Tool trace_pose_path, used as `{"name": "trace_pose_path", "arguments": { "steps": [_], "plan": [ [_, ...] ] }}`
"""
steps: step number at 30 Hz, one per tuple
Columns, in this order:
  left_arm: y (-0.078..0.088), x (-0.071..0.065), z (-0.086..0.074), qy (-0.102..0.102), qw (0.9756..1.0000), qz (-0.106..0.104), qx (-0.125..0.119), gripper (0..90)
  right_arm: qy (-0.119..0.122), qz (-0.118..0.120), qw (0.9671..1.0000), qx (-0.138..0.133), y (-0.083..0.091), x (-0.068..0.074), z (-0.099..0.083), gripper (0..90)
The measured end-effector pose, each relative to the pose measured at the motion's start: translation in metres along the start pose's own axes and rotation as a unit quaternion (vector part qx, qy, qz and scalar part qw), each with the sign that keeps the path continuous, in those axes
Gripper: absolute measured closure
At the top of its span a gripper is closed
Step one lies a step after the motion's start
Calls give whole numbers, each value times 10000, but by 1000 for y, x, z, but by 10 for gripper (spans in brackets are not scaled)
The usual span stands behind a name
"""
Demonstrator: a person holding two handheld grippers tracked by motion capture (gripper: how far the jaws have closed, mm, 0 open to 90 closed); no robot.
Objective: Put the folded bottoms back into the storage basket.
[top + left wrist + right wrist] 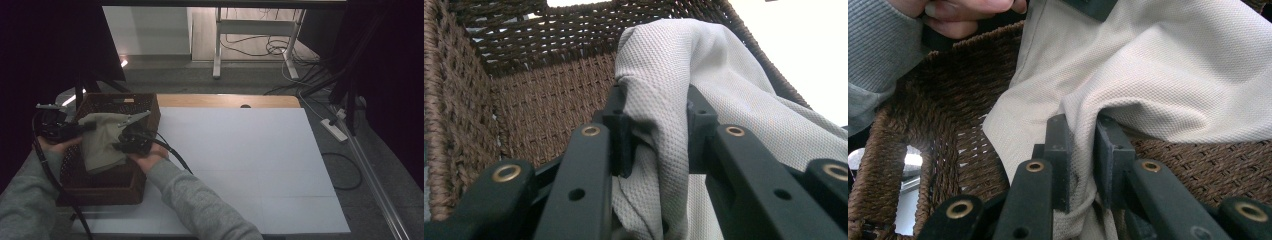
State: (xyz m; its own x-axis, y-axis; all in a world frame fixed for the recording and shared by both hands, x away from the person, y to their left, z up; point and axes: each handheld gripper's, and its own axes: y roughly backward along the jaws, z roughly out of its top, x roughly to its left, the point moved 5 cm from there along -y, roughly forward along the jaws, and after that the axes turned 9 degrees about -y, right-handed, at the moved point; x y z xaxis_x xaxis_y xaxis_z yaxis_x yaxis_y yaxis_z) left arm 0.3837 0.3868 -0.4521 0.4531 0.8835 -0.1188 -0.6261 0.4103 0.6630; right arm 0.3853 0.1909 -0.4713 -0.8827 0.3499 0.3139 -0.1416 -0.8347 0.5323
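A beige knit cloth (101, 142) hangs over the open top of a brown wicker basket (107, 186) at the table's left. My left gripper (86, 128) is shut on the cloth's upper left edge. My right gripper (121, 140) is shut on its right edge. In the left gripper view the cloth (704, 95) is bunched between the two black jaws of the left gripper (655, 131), with the basket's woven wall (539, 100) behind. In the right gripper view the right gripper (1081, 150) pinches a fold of the cloth (1168, 75) above the basket's weave (953, 115).
A white sheet (240, 165) covers the table to the right of the basket. A strip of wooden tabletop (225, 101) shows at the far edge. Beyond it are desk legs (217, 50) and cables on the floor (280, 47). A power strip (335, 129) lies at the right.
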Motion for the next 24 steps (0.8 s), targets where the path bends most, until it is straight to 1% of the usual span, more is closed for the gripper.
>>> {"name": "trace_pose_path", "arguments": {
  "steps": [3,4,5,6,7,8,10,13,16,20,24],
  "plan": [
    [-3,1,0,15,10000,21,53,695,-26,6,10000,8,-1,-1,0,763],
    [-5,2,0,4,9998,164,122,669,-22,-14,10000,9,-1,-1,-1,725],
    [-7,4,-1,-15,9988,437,231,616,-13,-32,10000,4,-2,-2,-1,632],
    [-8,5,-1,-21,9979,587,280,517,-11,-78,10000,10,-3,-2,-1,488],
    [-8,5,-1,-2,9979,594,262,437,-33,-188,9998,-7,-2,-3,0,396],
    [-8,5,0,16,9978,625,233,396,-51,-281,9996,-17,-1,-4,0,363],
    [-6,4,1,-14,9975,675,195,349,-81,-322,9994,3,4,-5,0,339],
    [-4,-1,2,-119,9979,616,150,346,-164,-265,9995,-9,11,-8,1,326],
    [-3,-8,4,-199,9985,502,103,346,-143,-250,9996,-4,19,-11,0,326],
    [-4,-18,5,-266,9992,283,93,351,-141,-190,9997,17,32,-16,-4,329],
    [-6,-31,7,-348,9993,82,84,359,-171,-234,9996,16,46,-23,-7,330]
  ]
}}
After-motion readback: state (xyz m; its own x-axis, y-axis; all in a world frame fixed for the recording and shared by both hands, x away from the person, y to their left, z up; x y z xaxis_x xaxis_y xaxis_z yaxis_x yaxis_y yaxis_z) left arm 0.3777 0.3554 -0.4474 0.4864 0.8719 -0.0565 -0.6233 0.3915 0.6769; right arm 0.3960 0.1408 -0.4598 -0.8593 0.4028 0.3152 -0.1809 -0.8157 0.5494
